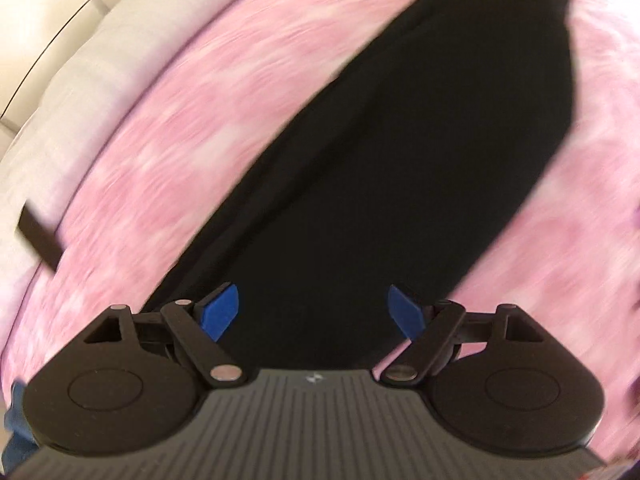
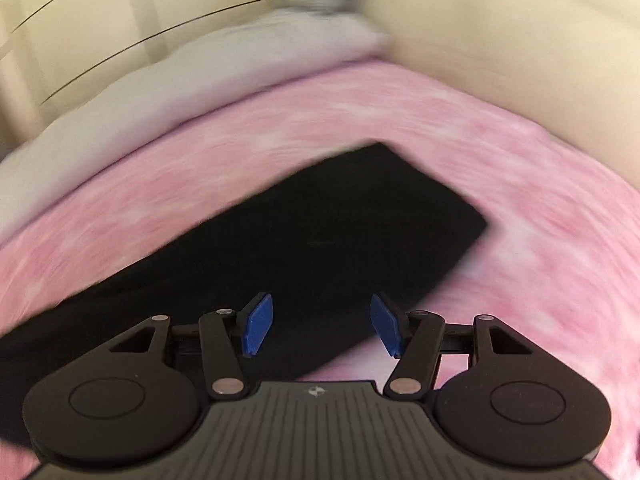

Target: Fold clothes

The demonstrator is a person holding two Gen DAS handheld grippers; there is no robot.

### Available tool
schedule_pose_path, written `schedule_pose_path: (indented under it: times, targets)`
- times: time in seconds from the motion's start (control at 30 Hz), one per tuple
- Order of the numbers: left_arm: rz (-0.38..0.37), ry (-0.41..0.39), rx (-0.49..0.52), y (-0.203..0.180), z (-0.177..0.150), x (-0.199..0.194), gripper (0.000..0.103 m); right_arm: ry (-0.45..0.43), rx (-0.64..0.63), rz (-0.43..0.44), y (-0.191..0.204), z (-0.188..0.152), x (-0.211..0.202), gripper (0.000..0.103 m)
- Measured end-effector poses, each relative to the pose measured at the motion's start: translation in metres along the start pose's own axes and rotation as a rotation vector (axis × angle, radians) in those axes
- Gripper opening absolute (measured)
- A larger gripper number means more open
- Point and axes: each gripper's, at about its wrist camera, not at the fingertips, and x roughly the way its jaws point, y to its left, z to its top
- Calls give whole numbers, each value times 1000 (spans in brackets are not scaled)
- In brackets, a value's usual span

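Note:
A black garment (image 1: 400, 168) lies flat as a long strip on the pink patterned bedspread (image 1: 224, 120). In the left wrist view it runs from the bottom centre up to the top right. My left gripper (image 1: 314, 312) hovers over its near end, open, with nothing between the blue pads. In the right wrist view the same black garment (image 2: 320, 240) stretches from the lower left to a squared end at centre right. My right gripper (image 2: 320, 324) hangs above its near edge, open and empty. Both views are motion-blurred.
A pale grey pillow or folded cover (image 1: 80, 92) runs along the far edge of the bedspread (image 2: 520, 200). Cream cabinet fronts (image 2: 80, 20) stand behind it. A cream headboard (image 2: 500, 48) rises at the right. A dark strap (image 1: 38, 240) shows at the left.

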Motion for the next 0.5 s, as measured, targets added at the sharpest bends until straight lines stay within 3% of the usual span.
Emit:
schedule_pose_path:
  times: [0.17,0.27,0.37,0.5]
  targets:
    - [-8,-22,-33,89,-40,19,67,57,-334,131,104,17,17,50]
    - [-34,-47,-37,135,-44,32,66,106,-511,149,156,23,40,41]
    - [-61,-46,24,164,-48,55,53,144,-657,144,190,29,68,40]
    - [-108,-4,169,169,-47,91,38,176,-850,152,213,32,101,38]
